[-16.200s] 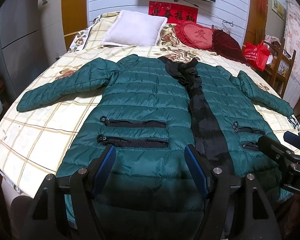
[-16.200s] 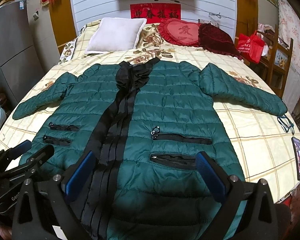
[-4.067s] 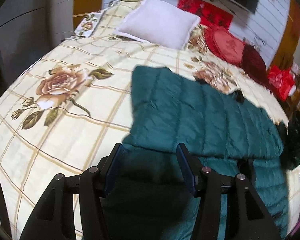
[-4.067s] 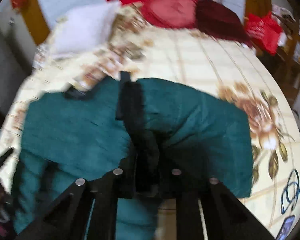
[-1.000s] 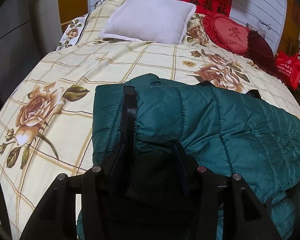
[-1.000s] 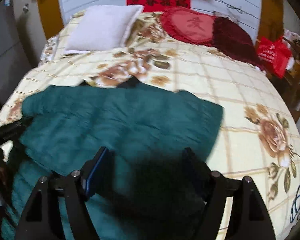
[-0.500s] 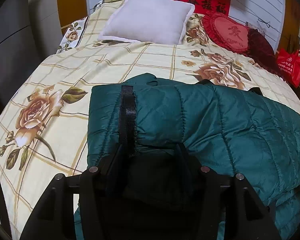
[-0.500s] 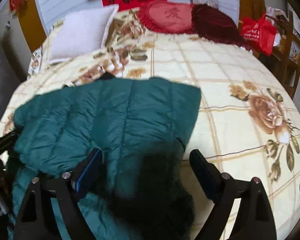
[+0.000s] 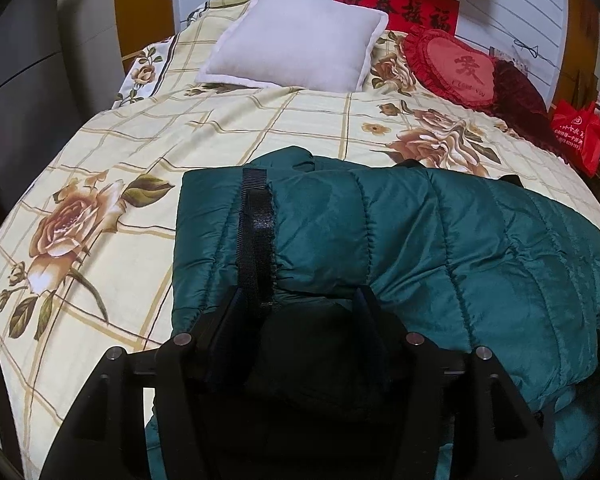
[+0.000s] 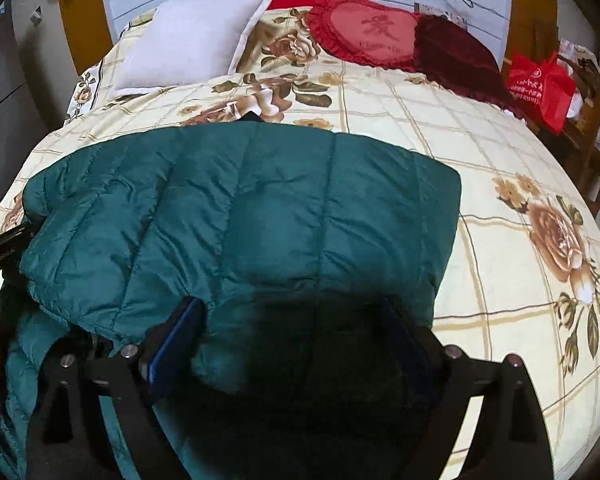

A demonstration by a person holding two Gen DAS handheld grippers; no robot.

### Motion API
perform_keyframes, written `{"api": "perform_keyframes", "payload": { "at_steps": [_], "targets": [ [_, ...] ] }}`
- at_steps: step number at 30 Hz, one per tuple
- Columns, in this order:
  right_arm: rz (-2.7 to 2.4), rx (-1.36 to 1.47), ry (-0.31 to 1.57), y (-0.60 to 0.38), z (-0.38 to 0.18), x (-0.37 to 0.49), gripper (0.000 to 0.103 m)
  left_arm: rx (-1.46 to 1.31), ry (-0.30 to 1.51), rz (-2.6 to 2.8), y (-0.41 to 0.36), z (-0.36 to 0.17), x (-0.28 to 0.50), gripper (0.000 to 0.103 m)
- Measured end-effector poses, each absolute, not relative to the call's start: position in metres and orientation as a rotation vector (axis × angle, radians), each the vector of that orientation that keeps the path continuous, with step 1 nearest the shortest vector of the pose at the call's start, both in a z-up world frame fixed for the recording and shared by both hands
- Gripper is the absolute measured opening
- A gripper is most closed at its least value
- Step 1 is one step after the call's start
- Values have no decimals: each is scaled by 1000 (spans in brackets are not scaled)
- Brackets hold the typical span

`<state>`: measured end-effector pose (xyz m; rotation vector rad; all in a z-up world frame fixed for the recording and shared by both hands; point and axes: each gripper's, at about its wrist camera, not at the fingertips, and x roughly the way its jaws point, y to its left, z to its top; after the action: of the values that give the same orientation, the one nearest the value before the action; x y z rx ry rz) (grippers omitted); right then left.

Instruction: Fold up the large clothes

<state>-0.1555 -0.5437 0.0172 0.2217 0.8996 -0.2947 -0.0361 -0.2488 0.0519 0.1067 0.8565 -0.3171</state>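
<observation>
Right gripper (image 10: 296, 332) jaws wider, off jacket (image 10: 260, 208).

Jacket's (image 9: 440, 240) near edge behind tongs (image 9: 296, 308)

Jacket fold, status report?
Left gripper shut on jacket hem. Right gripper open over the fold. Nothing in the way.

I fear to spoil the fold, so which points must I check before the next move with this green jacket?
1. Left hand-held gripper holds the green quilted jacket: ok, pinching a thick fold.
2. Right hand-held gripper open: ok, jaws wide over the fabric.
3. Sleeves tucked in: ok, none sticks out.
4. White pillow apart from jacket: ok.
5. Near hem aligned: cannot tell, hidden under both hand-held grippers.
</observation>
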Motion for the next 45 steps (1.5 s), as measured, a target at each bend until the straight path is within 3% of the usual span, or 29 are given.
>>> {"api": "perform_keyframes", "payload": {
  "at_steps": [5, 11, 31, 45],
  "targets": [
    [-306, 274, 870, -550, 35, -189, 92, 49, 888, -355, -233, 63, -41, 39],
    [-346, 267, 960, -552, 21, -228, 92, 5, 876, -391, -201, 81, -74, 39],
    [-267, 358, 1003, -504, 28, -375, 92, 102, 995, -493, -117, 71, -221, 39],
    [-246, 369, 1046, -485, 21, -443, 92, -15, 1044, -461, -53, 64, -265, 39]
  ]
}}
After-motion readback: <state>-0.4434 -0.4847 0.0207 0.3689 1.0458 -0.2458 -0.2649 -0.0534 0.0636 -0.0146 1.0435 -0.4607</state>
